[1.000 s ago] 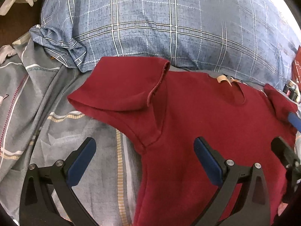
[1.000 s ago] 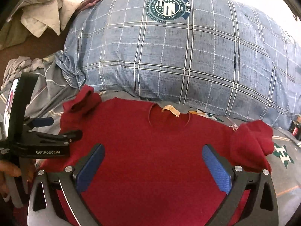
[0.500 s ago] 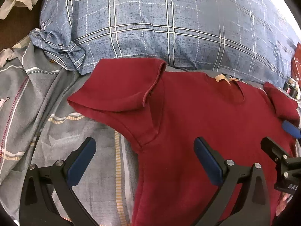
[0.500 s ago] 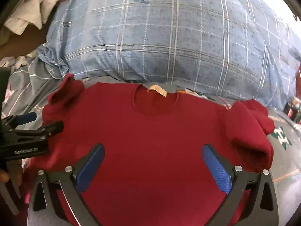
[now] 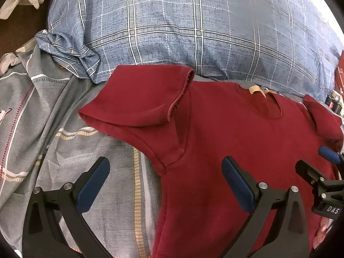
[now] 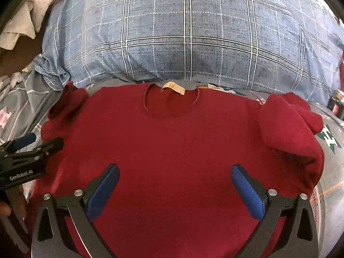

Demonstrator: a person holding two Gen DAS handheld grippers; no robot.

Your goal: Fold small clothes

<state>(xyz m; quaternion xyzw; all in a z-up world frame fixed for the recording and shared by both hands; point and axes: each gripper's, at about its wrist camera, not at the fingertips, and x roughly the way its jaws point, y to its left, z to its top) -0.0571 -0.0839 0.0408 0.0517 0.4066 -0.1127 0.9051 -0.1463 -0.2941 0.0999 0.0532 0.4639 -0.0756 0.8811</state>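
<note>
Left wrist view: my left gripper hangs wide open and empty, straddling the armpit seam of the dark red short-sleeved knit shirt, which lies flat on the grey striped bedsheet, sleeve folded at 11 o'clock.

Right wrist view: my right gripper, equally spread and holding nothing, hovers over the shirt's chest; blue plaid pillow at 12 o'clock, presumably lining up a fold.

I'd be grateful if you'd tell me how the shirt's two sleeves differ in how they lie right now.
The left sleeve lies spread out and fairly flat, partly on the pillow; the right sleeve is bunched into a lump folded onto the shirt body. The left sleeve's hem is visible; the right sleeve's is hidden. Both are dark red and ungripped.
</note>
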